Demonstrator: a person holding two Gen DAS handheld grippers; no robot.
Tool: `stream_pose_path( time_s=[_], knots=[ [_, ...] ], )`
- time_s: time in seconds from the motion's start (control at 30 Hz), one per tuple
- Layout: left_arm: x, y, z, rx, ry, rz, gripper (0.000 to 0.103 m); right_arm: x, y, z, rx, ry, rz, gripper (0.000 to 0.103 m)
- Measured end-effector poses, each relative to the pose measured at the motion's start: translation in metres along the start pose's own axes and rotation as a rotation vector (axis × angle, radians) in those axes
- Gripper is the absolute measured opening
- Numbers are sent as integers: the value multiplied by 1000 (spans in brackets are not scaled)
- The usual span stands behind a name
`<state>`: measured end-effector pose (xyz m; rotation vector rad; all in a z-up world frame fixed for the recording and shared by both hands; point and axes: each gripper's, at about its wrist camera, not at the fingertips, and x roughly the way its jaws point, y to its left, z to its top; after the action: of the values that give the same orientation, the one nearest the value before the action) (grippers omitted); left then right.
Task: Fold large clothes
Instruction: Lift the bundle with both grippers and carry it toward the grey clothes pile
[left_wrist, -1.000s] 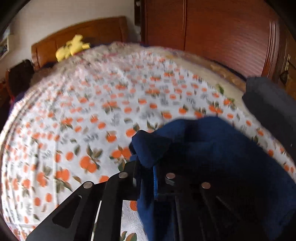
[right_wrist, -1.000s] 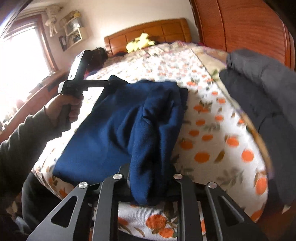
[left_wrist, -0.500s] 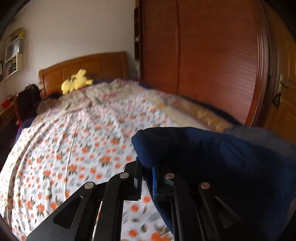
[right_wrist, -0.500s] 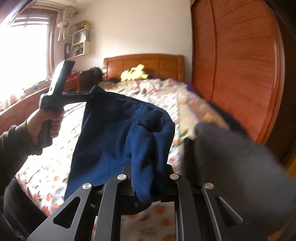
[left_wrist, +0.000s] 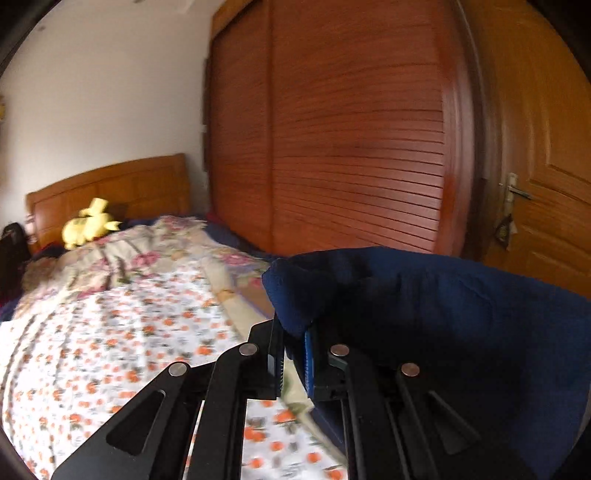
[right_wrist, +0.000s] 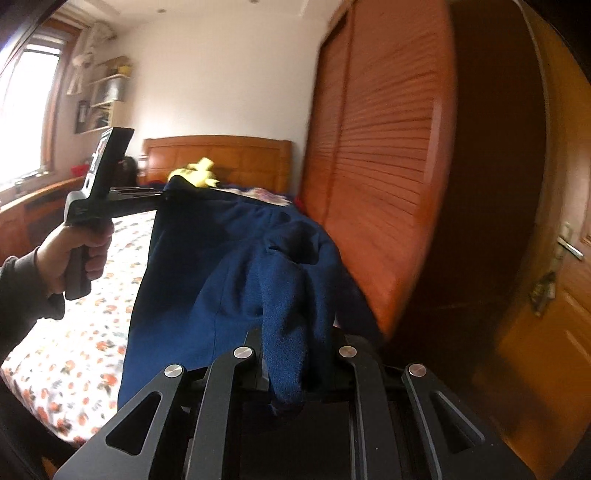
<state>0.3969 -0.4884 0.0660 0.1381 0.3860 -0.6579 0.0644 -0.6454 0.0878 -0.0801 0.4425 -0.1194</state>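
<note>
Left gripper (left_wrist: 293, 354) jaws clamped on navy garment (right_wrist: 207, 280), right gripper (right_wrist: 291, 365) jaws likewise, both raised above bed (left_wrist: 110, 332)

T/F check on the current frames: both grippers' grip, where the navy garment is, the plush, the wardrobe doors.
1. Both grippers pinch the navy garment. True: left gripper, right gripper.
2. The garment lies flat on the bed. False: it hangs lifted between the grippers.
3. A yellow plush sits by the headboard. True.
4. The wardrobe doors stand open. False: shut.
</note>
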Motion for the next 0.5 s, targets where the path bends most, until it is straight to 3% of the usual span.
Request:
stream_pose_path(
  time_s=[0.13,0.27,0.3,0.33,0.4,0.43,0.5],
  knots=[
    [30,-48,-6,36,36,-48,10,-4,-25,-20,32,38,-44,12],
    [71,-78,-31,63,143,-82,14,16,-52,-55,98,135,-75,15],
    [81,-84,-41,79,176,-80,19,24,-57,-64,105,163,-81,17],
    [91,-84,-48,92,200,-73,25,27,-60,-70,113,177,-94,25],
    [95,-90,-64,121,218,-36,36,31,-64,-80,114,194,-169,58],
    [94,-91,-70,126,213,-32,43,31,-64,-81,113,190,-213,82],
    [90,-89,-78,126,213,-46,53,24,-64,-80,114,155,-242,82]
  ],
)
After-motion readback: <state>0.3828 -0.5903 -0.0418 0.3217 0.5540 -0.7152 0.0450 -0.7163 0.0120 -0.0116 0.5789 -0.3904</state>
